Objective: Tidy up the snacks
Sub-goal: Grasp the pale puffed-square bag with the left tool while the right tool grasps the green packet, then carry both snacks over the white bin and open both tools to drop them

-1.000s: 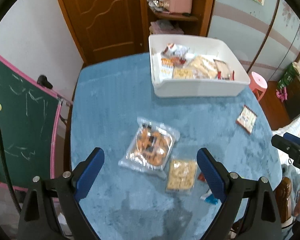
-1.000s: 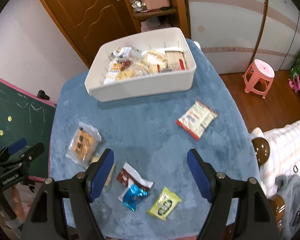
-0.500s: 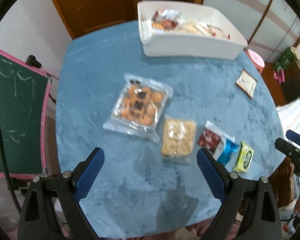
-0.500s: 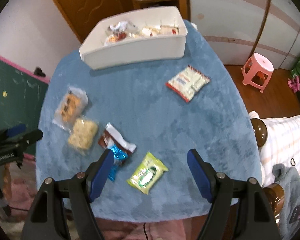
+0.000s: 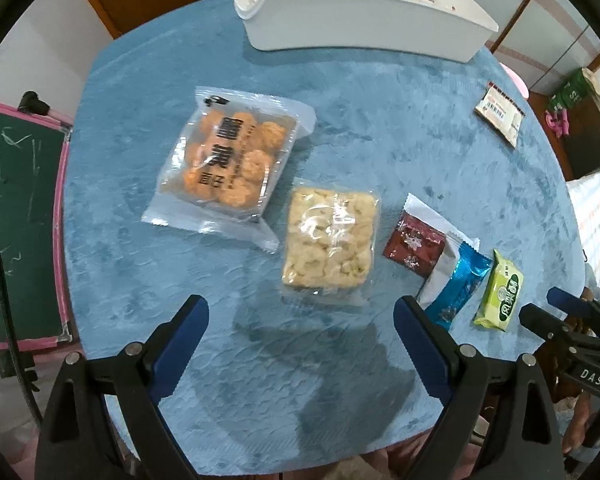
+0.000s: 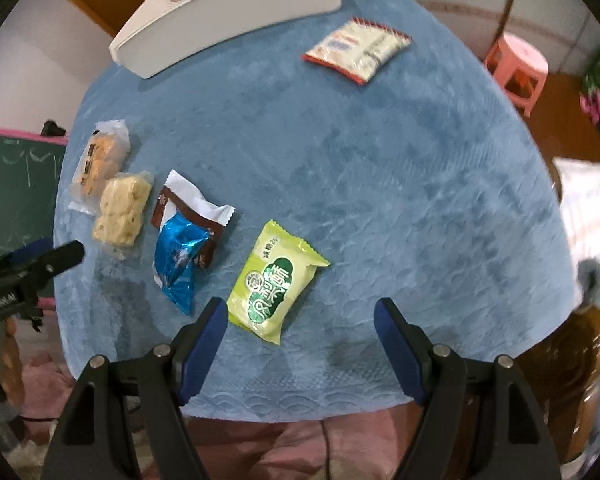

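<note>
Both grippers are held wide apart with nothing between the jaws: the left gripper [image 5: 300, 324] is poised above the near edge of the puffed rice cake pack [image 5: 330, 246], the right gripper [image 6: 300, 320] just beside the green pastry packet [image 6: 274, 280], seemingly so each can be picked up. From the rice cake, the orange biscuit bag [image 5: 230, 160] is found at ten o'clock, the red-brown sachet [image 5: 416, 244] and blue wrapper [image 5: 458, 284] at three, the white bin [image 5: 364, 26] of sorted snacks at twelve. A red-edged white packet [image 6: 358, 48] is left apart near the bin. A blue plush tablecloth [image 6: 380, 168] covers the rounded table; a chalkboard [image 5: 16, 220], wooden door and pink stool [image 6: 518, 66] are seen around it
</note>
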`<state>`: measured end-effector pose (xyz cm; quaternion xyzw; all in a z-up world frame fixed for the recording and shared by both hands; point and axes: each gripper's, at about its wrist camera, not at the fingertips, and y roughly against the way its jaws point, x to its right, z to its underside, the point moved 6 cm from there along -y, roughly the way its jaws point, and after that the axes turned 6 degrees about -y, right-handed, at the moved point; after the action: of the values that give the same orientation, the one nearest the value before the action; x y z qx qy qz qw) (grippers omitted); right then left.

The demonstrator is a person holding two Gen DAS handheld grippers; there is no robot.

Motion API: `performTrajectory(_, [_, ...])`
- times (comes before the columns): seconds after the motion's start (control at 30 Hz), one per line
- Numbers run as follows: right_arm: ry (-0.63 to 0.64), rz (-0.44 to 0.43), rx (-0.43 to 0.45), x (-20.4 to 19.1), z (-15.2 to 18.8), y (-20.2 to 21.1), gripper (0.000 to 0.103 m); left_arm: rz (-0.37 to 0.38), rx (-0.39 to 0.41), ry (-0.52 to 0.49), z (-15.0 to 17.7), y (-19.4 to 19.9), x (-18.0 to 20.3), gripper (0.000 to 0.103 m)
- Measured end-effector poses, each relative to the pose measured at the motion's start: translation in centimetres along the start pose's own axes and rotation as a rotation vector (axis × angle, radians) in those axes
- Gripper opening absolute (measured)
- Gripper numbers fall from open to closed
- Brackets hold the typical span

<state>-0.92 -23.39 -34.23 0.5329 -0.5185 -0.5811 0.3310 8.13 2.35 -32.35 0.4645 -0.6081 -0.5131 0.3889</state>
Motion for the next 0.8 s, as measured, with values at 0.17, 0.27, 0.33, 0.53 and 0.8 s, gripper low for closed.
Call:
performTrajectory(0.17, [-0.08, -0.081, -0.039, -0.2, -0.5, -1.1, 0.076, -0.001, -0.02, -0.018, -1.0, -1.5, 0.6, 0.093])
performTrajectory(0.27, [-0.093, -0.097, -0.068, -1.0, -0.6, -2.2, 0.065, -0.005, -0.032, -0.02, -1.5, -2.2, 0.7, 0.093])
performTrajectory(0.33, [-0.063, -0.082, -0.092, -2.1, -0.4, -3.3, 0.052, 0.002, -0.043, -0.012, -1.9, -2.8, 0.7, 0.093])
performTrajectory(0.53, [-0.009, -0.015, -0.075, -2.8, -0.4, -3.9, 0.044, 0.027, -0.079, 0.017, -2.9, -4.5, 0.4, 0.093])
performTrajectory(0.8, [-0.04, -0.006, -0.033, -0.3, -1.0, -2.2, 0.043, 0.042, -0.118, 0.022, -3.9, -6.6, 0.9, 0.093])
